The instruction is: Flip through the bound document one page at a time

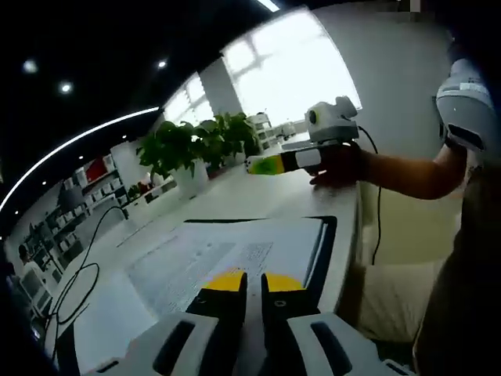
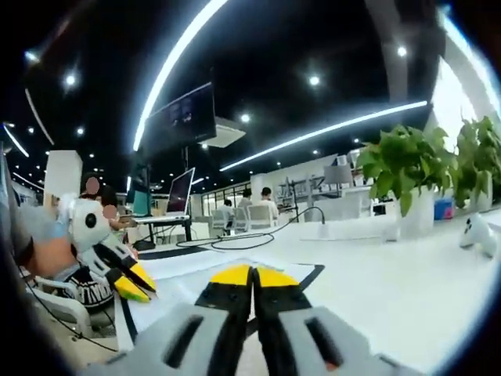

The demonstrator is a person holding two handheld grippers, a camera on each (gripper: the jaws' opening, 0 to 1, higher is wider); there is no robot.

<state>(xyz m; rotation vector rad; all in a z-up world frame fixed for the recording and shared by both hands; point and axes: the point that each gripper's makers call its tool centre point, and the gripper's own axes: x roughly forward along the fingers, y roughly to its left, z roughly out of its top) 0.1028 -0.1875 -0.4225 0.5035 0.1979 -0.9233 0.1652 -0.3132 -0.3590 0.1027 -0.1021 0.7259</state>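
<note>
Left hand-held gripper (image 1: 254, 283), jaws pressed together with nothing between them, hovers over the near edge of the bound document (image 1: 235, 254), which lies open and flat on the white surface (image 1: 258, 196). Right hand-held gripper (image 2: 252, 276), jaws likewise closed and empty, is held above the surface beyond the document's far edge, a person's hand (image 1: 338, 166) around it. Potted plants (image 1: 184, 149) stand at the surface's far side; a black cable (image 1: 82, 266) trails beside the document.

One bound document (image 1: 235, 254) on one white table (image 1: 258, 196); two grippers, the left (image 1: 254, 283) and the right (image 2: 253, 276), each with two yellow-tipped jaws; two potted plants (image 2: 407, 168) along the table's far edge; one black cable (image 1: 82, 270); several people seated at distant desks, number unclear
</note>
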